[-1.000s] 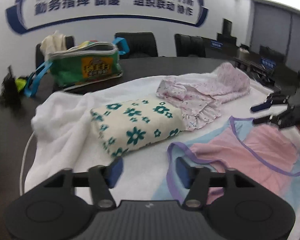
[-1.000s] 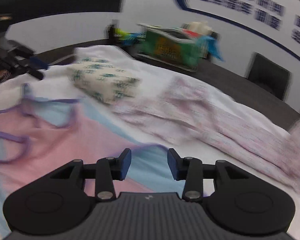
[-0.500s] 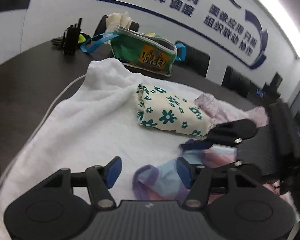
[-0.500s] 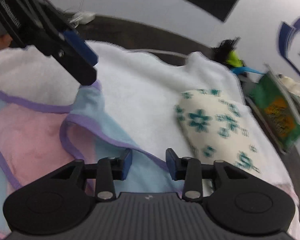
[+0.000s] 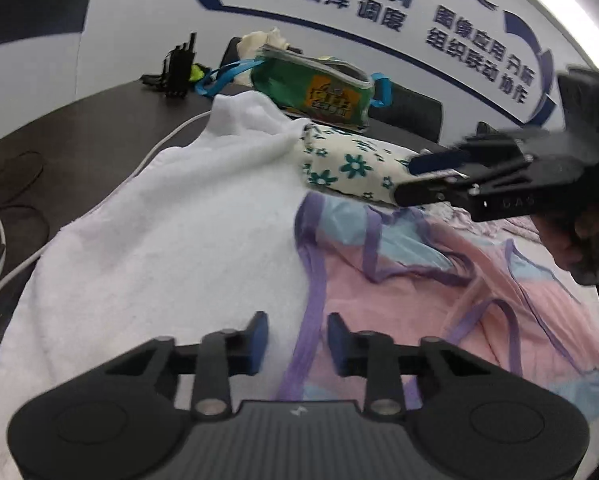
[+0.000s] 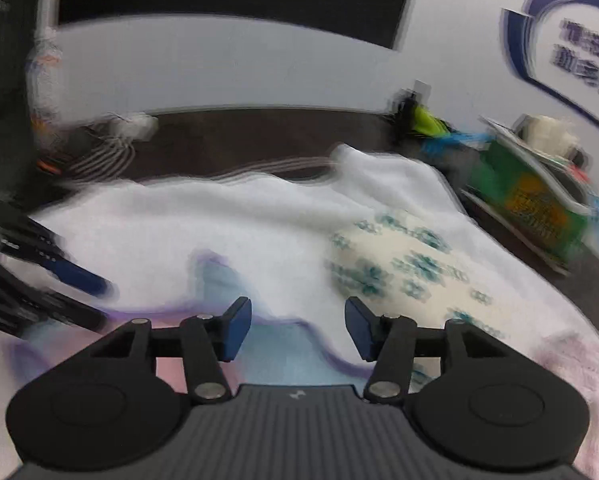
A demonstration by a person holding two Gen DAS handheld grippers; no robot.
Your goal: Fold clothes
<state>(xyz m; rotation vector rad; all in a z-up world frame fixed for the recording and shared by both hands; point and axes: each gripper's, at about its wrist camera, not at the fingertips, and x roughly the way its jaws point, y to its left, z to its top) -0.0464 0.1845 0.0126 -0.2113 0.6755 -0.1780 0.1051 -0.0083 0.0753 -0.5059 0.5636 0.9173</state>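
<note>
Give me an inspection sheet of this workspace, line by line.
Surface: dark table, mostly covered by a white towel.
Job's things: pink and blue garment spread flat; folded floral cloth behind it.
Clutter: green bag, black radio.
Grippers: left gripper open over the garment's purple edge; right gripper open above the blue shoulder.
Cables: white cable along the towel.
Surroundings: blue lettering on wall, black chairs.

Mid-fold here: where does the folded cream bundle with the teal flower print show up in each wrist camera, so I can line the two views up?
Left wrist: the floral bundle lies upper centre on the white towel, behind the pink and blue garment.
Right wrist: the floral bundle lies right of centre, blurred, beyond the right tool.
Shared landmark: the green bag just behind it.
</note>
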